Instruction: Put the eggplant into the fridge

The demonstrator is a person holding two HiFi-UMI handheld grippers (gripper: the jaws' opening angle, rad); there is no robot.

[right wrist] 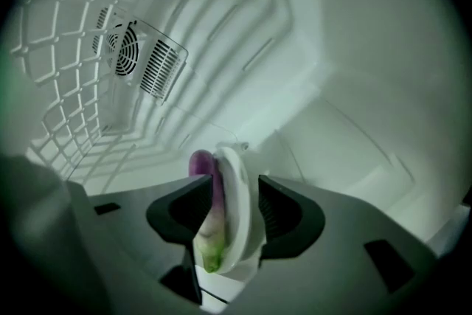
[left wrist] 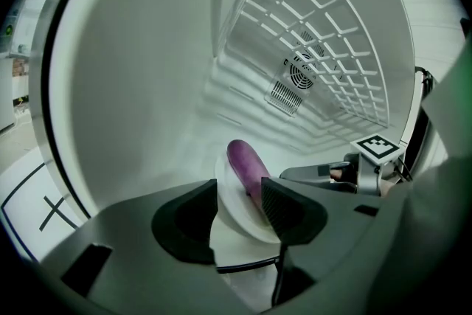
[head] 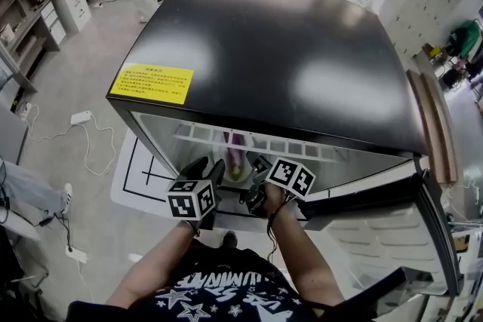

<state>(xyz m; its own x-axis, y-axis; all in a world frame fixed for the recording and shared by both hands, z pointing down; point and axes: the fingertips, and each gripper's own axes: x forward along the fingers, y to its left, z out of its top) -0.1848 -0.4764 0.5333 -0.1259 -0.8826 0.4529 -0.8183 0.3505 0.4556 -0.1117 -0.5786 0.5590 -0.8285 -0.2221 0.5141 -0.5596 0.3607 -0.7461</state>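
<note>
A purple eggplant (head: 235,159) (left wrist: 246,161) (right wrist: 202,164) with a green stem end lies on a white plate (left wrist: 234,212) (right wrist: 237,192) inside the fridge (head: 279,49). My right gripper (head: 257,166) (right wrist: 234,206) is open around the plate's near rim and the eggplant's stem end, which stand edge-on between its jaws; the plate shows no pad pressing on it. My left gripper (head: 211,171) (left wrist: 240,206) is just left of it, open, facing the plate's near edge. In the left gripper view the right gripper's body (left wrist: 346,172) reaches in from the right.
The fridge is white inside, with a wire shelf (left wrist: 332,48) overhead and a fan vent (left wrist: 295,81) (right wrist: 140,55) on the back wall. Its door (head: 392,237) hangs open at my right. A yellow label (head: 151,83) sits on the black top. People are grouped beyond the fridge.
</note>
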